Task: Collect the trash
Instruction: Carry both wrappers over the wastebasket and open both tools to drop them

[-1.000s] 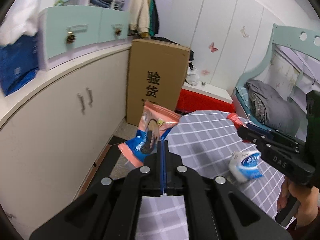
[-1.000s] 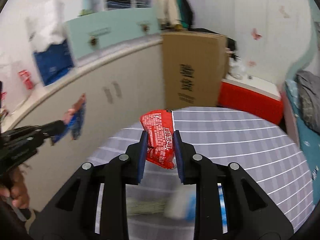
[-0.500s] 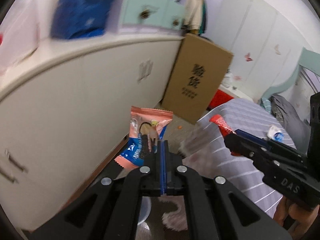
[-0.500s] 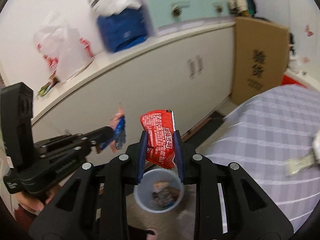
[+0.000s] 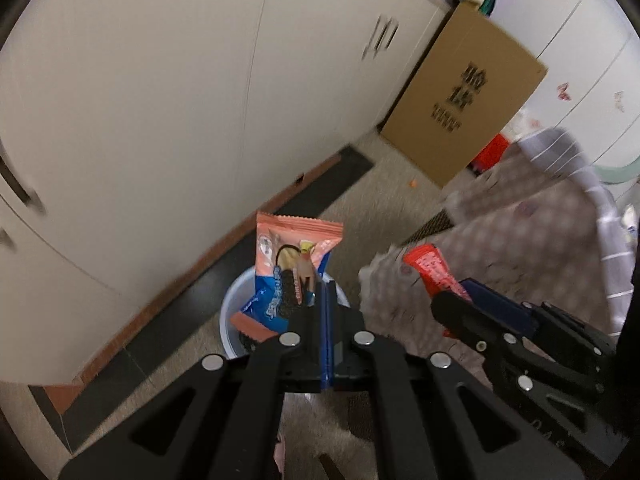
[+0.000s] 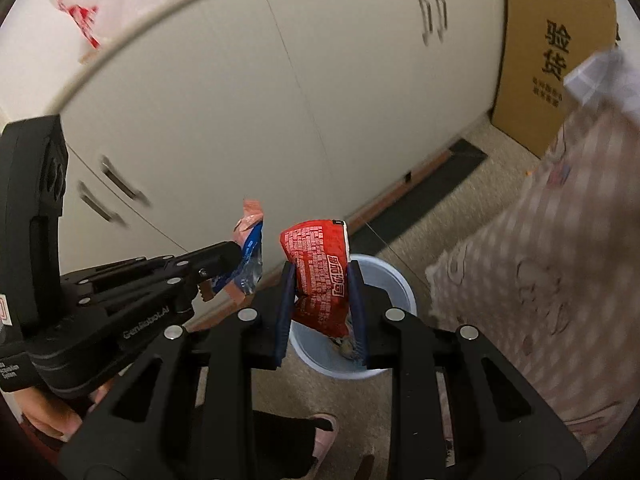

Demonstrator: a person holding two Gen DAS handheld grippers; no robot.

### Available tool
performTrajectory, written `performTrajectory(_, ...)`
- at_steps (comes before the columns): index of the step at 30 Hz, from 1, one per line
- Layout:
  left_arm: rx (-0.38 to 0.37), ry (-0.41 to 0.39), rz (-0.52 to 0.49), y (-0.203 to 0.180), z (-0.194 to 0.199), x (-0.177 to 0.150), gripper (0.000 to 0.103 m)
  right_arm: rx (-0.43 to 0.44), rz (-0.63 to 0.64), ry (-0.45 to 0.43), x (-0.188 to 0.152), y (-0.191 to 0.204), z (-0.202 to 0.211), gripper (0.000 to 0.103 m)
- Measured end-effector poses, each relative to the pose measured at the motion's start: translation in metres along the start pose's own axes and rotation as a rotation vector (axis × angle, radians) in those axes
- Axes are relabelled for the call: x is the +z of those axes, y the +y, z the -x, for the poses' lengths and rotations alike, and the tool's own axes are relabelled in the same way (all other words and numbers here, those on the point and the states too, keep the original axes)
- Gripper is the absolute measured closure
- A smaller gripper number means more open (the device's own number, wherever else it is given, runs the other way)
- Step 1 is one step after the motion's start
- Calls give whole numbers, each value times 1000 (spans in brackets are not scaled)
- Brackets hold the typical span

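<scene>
Far to my left runs the white cabinet (image 6: 280, 92), its paired handles smeared by motion, with a plastic bag (image 6: 116, 4) printed in red sitting on its top edge.

My left tool (image 5: 323, 300) has its jaws pressed fully together on the lower edge of a pink and blue snack wrapper (image 5: 286, 276), which stands up from the tips with its crimped top edge uppermost. From the right wrist view the same wrapper (image 6: 249, 256) shows edge-on, pinched at the end of that tool (image 6: 236, 252). Directly below and behind it sits the pale blue bin (image 5: 236, 316) on the floor, close to the dark strip at the cabinet's foot.

My right tool (image 6: 322, 304) is closed only as far as the red wrapper (image 6: 324, 280) allows: the blue-padded jaws clamp it from both sides, leaving the gap it fills. The wrapper is crumpled, white text facing me, and it hangs over the open mouth of the bin (image 6: 396, 280), where some scraps lie at the bottom. From the left wrist view that wrapper (image 5: 430, 268) pokes out past the tool's tips (image 5: 452, 300).

Further right, a checked cloth (image 6: 560, 248) hangs down, blurred. Beyond it a brown cardboard box (image 6: 556, 56) with black characters stands on the floor against the cabinet.
</scene>
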State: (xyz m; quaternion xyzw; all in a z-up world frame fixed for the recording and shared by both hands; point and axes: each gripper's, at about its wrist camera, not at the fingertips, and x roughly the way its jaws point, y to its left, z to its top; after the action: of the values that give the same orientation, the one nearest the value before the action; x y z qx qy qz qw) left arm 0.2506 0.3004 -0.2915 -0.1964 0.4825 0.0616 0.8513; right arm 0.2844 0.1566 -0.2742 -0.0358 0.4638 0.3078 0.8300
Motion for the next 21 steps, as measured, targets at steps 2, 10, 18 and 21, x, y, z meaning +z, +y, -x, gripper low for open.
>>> performTrajectory(2, 11, 39, 9, 1, -22, -5, 103, -15, -18, 25, -8, -8, -15, 77)
performTrajectory(10, 9, 138, 30, -1, -73, -13, 103, -57, -96, 87, -24, -38, -49, 77)
performTrajectory(18, 16, 173, 69, 3, -89, -17, 46, -51, -132, 117, -30, -55, -60, 77)
performTrajectory(21, 16, 182, 82, 8, -87, -20, 46, -48, -128, 125, -31, -56, -62, 77)
